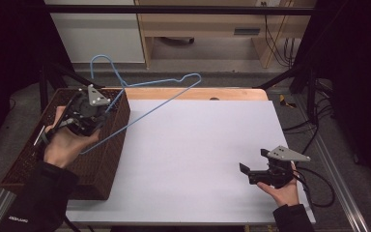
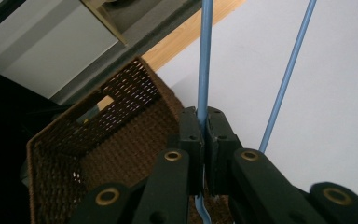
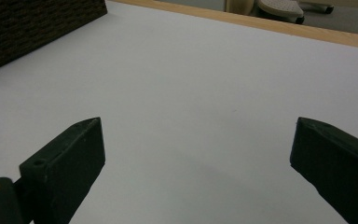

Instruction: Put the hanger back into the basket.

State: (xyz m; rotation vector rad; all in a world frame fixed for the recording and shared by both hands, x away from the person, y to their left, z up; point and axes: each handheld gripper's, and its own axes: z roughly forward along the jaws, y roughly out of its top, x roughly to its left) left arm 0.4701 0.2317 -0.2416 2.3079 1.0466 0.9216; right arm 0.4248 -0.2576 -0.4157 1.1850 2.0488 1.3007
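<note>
A thin blue wire hanger (image 1: 160, 104) hangs in the air above the table's left side, its hook (image 1: 101, 60) pointing to the back. My left gripper (image 1: 104, 110) is over the brown wicker basket (image 1: 111, 159) and is shut on one wire of the hanger. In the left gripper view the two pads (image 2: 191, 130) pinch the blue wire (image 2: 205, 60), and a second wire (image 2: 286, 79) runs free to the right. My right gripper (image 1: 254, 160) rests low at the table's front right, open and with nothing between its jaws (image 3: 196, 154).
The white table top (image 1: 198, 145) has a wooden strip (image 1: 198, 93) along its far edge. The basket stands at the left edge, its wall (image 2: 121, 135) just below the hanger. Black frame posts and cables (image 1: 319, 183) flank the table at the right.
</note>
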